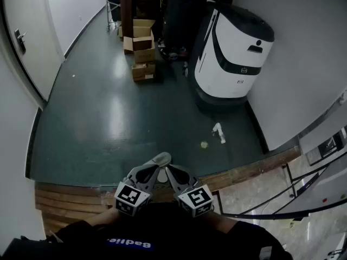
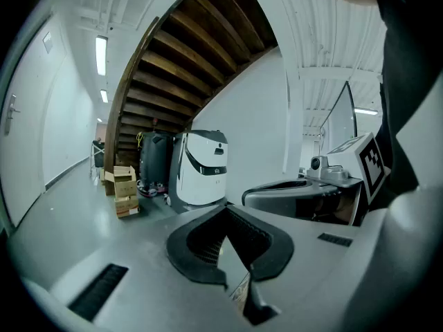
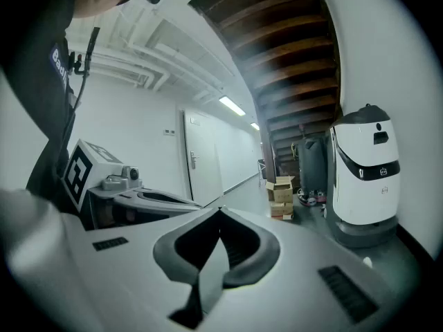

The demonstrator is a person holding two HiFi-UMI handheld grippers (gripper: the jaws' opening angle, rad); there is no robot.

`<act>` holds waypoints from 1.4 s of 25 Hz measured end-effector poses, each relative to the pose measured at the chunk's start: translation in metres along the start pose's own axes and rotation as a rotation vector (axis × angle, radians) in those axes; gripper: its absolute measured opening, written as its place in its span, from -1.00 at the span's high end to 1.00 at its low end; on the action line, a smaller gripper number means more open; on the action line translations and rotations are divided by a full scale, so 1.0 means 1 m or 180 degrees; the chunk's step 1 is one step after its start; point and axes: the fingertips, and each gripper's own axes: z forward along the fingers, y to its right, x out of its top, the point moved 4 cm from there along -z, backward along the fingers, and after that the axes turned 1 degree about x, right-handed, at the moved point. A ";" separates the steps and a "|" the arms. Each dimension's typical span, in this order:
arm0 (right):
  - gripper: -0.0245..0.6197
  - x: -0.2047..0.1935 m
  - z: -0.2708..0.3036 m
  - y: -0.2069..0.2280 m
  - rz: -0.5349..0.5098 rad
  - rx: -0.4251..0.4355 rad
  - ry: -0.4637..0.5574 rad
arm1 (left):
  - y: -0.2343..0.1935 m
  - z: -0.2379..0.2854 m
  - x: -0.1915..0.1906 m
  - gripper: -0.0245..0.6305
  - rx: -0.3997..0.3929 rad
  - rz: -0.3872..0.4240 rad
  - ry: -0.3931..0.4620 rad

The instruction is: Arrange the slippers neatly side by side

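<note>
While the left gripper [image 1: 161, 159] and right gripper [image 1: 168, 169] are hovering closed and empty at the person's chest, a small white object [image 1: 218, 132], possibly a slipper, is lying near the white machine [image 1: 233, 53].

Nothing surely legible: blue lettering on the dark top [image 1: 128, 244], upside down and too blurred to spell out; a small dark emblem [image 1: 243, 69] on the white machine [image 1: 230, 39], too small to read; black-and-white square codes, without letters, on the left cube [image 1: 132, 197] and right cube [image 1: 196, 198].

The white floor item [image 1: 218, 132] is too small to identify.
</note>
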 end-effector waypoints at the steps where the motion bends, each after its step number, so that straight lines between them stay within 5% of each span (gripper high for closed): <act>1: 0.93 0.002 -0.001 0.000 -0.0009 -0.0002 0.0005 | 0.000 0.000 0.001 0.93 0.0004 0.0027 -0.0002; 35: 0.93 -0.017 0.004 0.023 0.0155 0.0043 0.0109 | -0.025 0.013 -0.009 0.92 0.0386 -0.0060 -0.0051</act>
